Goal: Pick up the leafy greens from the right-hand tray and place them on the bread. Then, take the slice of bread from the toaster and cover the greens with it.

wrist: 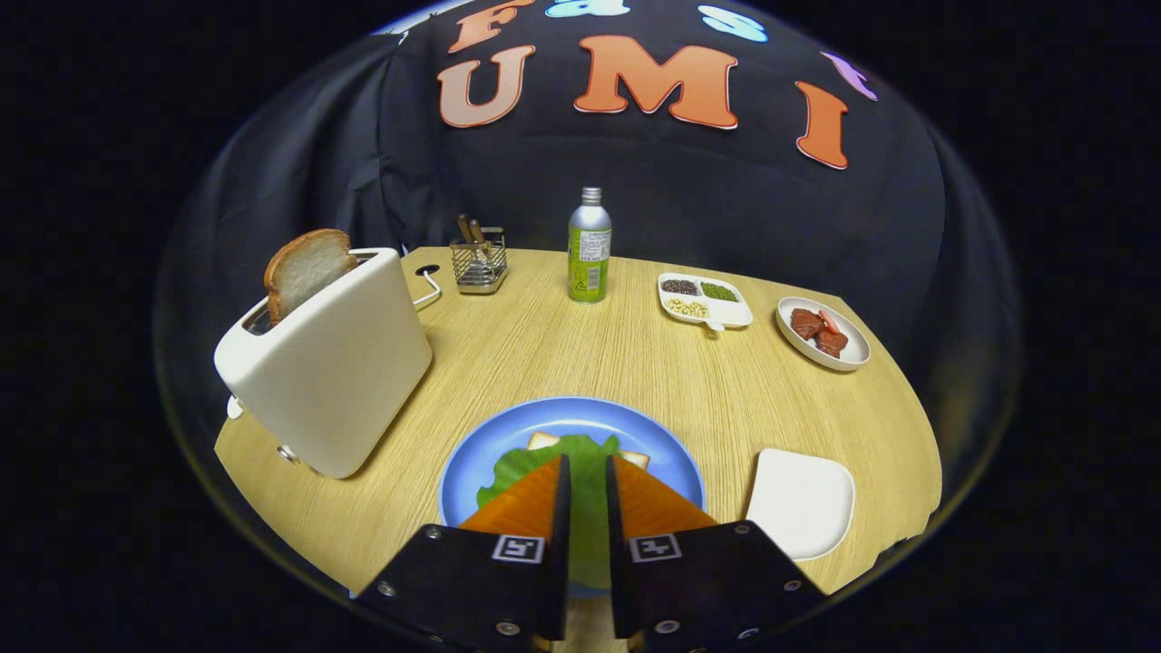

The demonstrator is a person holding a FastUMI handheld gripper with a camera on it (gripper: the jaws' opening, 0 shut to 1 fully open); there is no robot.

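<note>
Black cloth wall (744,209), wooden table (580,363)

Along the far edge of the wooden counter (562,363) we saw a small wire basket (478,264) holding what looked like wooden handles. Near it, toward the middle of that edge, a metal bottle (589,245) with a green label stood upright. Further toward the far right corner lay a white divided dish (705,301) with three compartments of dark, green and pale grains, then a white oval plate (823,333) of reddish pieces.
</note>
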